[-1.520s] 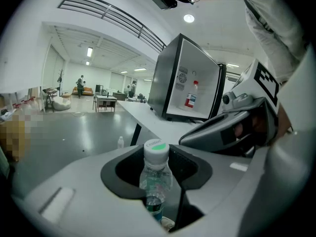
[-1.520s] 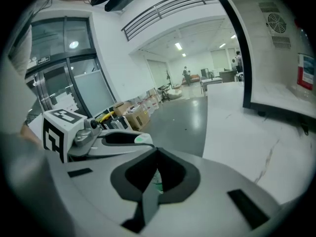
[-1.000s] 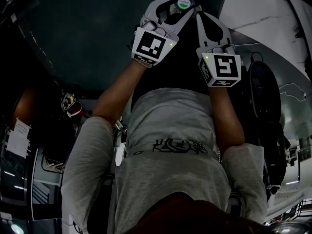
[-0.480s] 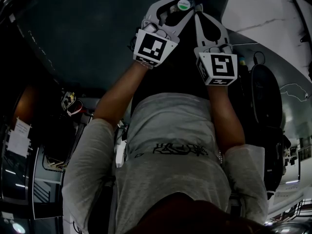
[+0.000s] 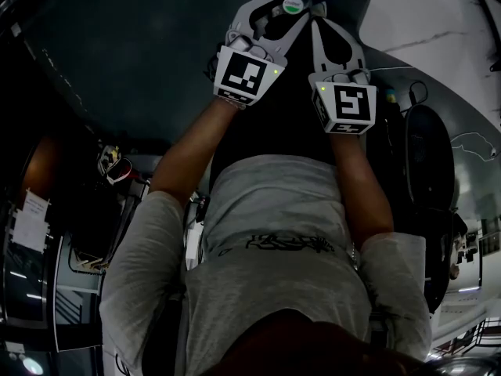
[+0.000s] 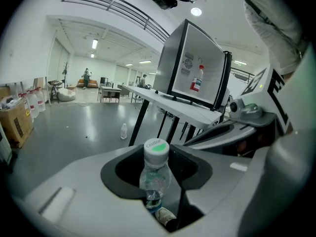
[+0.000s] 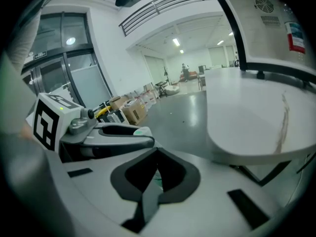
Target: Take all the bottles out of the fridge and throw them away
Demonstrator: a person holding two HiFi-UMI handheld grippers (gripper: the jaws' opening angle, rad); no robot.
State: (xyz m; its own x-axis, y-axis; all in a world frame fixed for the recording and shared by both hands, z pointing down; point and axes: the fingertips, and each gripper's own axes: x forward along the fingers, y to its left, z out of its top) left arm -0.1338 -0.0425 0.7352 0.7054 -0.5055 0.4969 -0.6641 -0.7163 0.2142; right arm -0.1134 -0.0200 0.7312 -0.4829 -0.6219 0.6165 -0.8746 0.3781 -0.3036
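Gripping a clear bottle (image 6: 154, 177) between the wide-set jaws of my left gripper (image 5: 287, 6), I hold it in front of and below the fridge (image 6: 196, 68), my right gripper (image 7: 156, 158) alongside, its jaws pressed together on nothing.

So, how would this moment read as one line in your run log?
left gripper: holding bottle | right gripper: shut, empty | fridge: on table
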